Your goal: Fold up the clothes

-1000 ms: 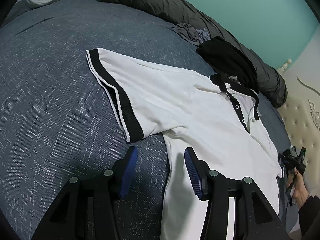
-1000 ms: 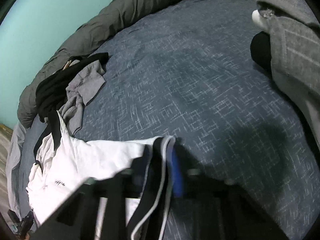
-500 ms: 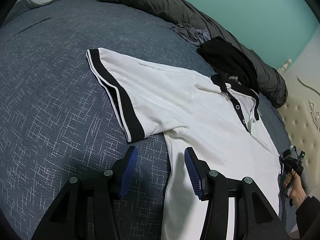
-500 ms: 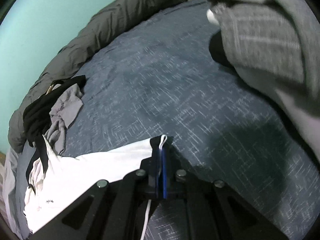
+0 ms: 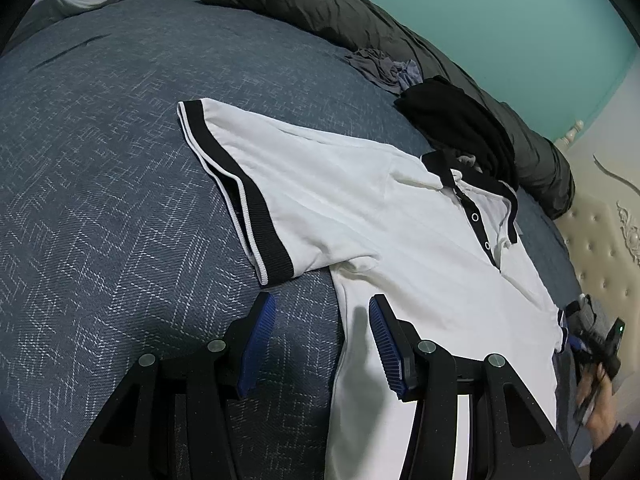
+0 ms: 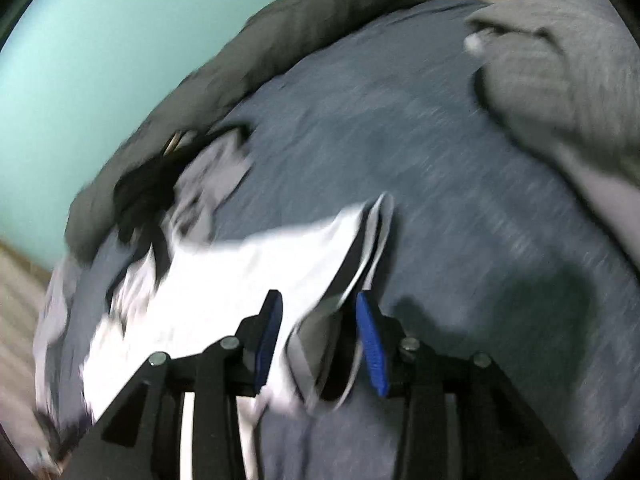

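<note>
A white polo shirt (image 5: 400, 232) with black collar and cuffs lies front up on the blue bedspread (image 5: 100, 160). My left gripper (image 5: 322, 304) hovers open just below the armpit of the near sleeve (image 5: 240, 184). One pad is over the bedspread and the other over the shirt's side edge, with nothing pinched. In the blurred right wrist view, my right gripper (image 6: 318, 300) has its jaws opening. The other sleeve's black cuff (image 6: 360, 248) lies loose between the pads, which do not press on it. A person's hand (image 5: 600, 412) holds that gripper at the shirt's far side.
A black garment (image 5: 460, 124) and a crumpled grey one (image 5: 380, 64) lie beyond the collar, against a rolled dark grey duvet (image 5: 320, 4). A cream tufted headboard (image 5: 600, 240) stands at the right. A grey knit garment (image 6: 560, 60) sits at the upper right in the right wrist view.
My right gripper was shut on the sleeve cuff; now its jaws stand apart, the cuff lies loose, and its view has shifted with blur. The left gripper and shirt body have not moved.
</note>
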